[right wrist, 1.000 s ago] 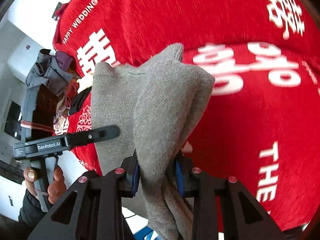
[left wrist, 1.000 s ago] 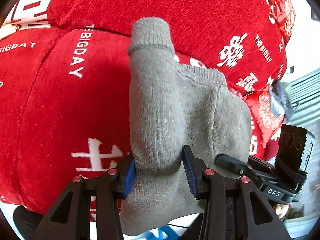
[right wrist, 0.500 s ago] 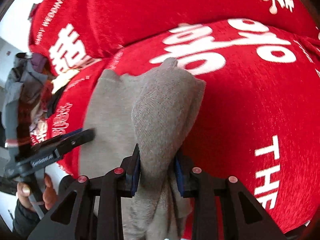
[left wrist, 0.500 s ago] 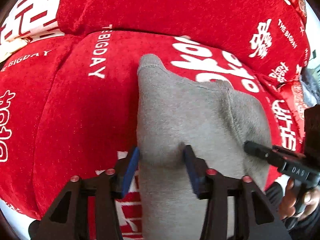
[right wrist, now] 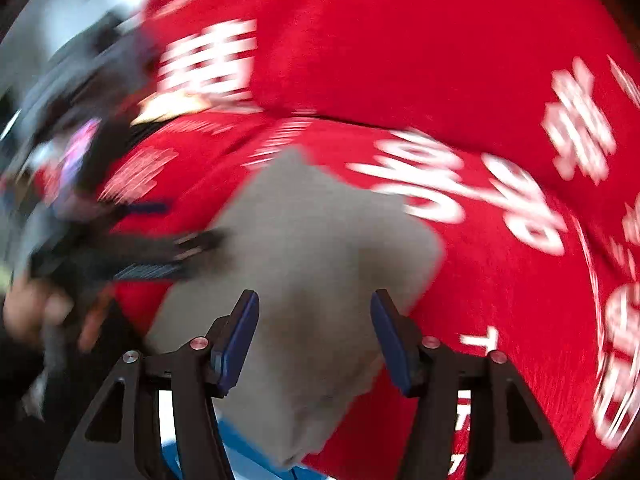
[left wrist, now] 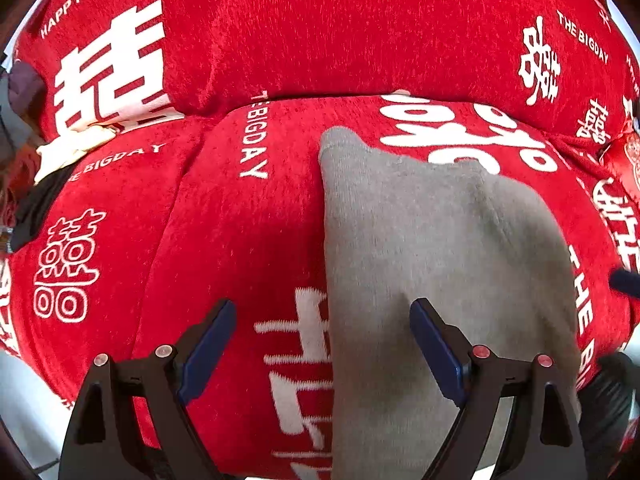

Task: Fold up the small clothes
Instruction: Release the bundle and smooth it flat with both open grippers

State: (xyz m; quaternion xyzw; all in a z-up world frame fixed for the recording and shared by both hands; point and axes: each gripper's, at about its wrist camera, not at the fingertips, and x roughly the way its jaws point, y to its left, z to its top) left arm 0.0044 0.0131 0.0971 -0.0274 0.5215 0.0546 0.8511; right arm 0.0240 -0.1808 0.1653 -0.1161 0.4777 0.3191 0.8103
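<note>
Left claw [left wrist: 322, 330] first: its jaws are spreading, blue pads well apart, and nothing is pinched. The left pad hangs over bare red cover, the right pad over the near part of the grey knit garment [left wrist: 432, 264]. So the garment's left edge runs right up the middle of that gap, its long axis stretching away from the claw toward the sofa's back cushion [left wrist: 340, 28], ending in a narrow cuff at the far tip.

Over to the right claw [right wrist: 314, 330]: jaws opening too, and the grey garment [right wrist: 320, 240] lies straight ahead between them, but the pads stand clear of the cloth. This view is smeared with motion. The garment rests flat on the red seat cushion [right wrist: 500, 280], its near end drooping over the cushion's front edge. My read: the right claw sits more squarely over the cloth, so it is the better placed for the next fold.

And the change! A second ago both claws were clamped on bunched grey knit held up off the cushion; half a second ago it was coming down, still pinched. Now it's released and laid out, narrower end pointing away.
</note>
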